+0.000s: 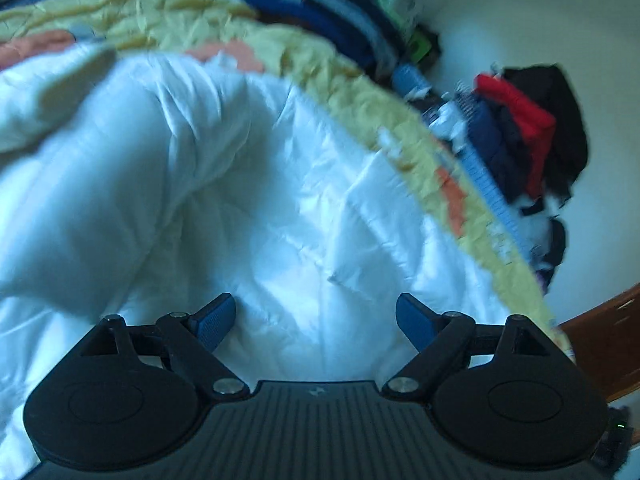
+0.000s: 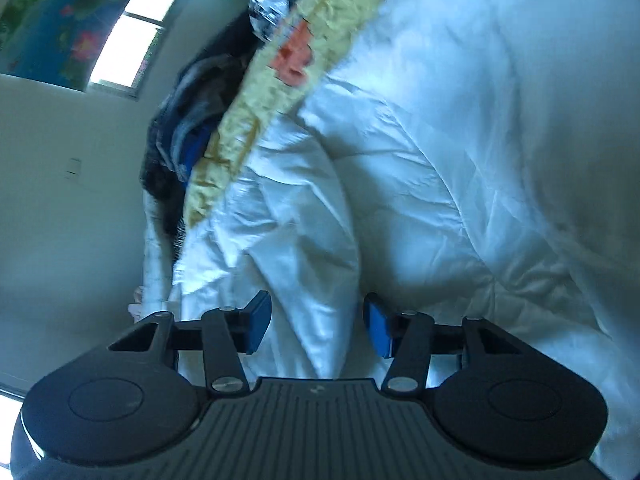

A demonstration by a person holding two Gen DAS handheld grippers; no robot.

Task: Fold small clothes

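The left gripper has its blue pads spread wide and holds nothing; it hangs over a rumpled white comforter. The right gripper is open less wide, also holding nothing, above a raised fold of the same comforter. The small clothes (dark blue, red, black) lie in a pile beyond the yellow quilt, well apart from both grippers.

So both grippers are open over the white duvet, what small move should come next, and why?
Probably swing the left gripper right, toward the clothes pile by the wall. Both it and the right gripper are open and hold nothing, and only the white duvet lies under them, so no small garment is within grasp yet. The frames are blurred, so this is a guess.
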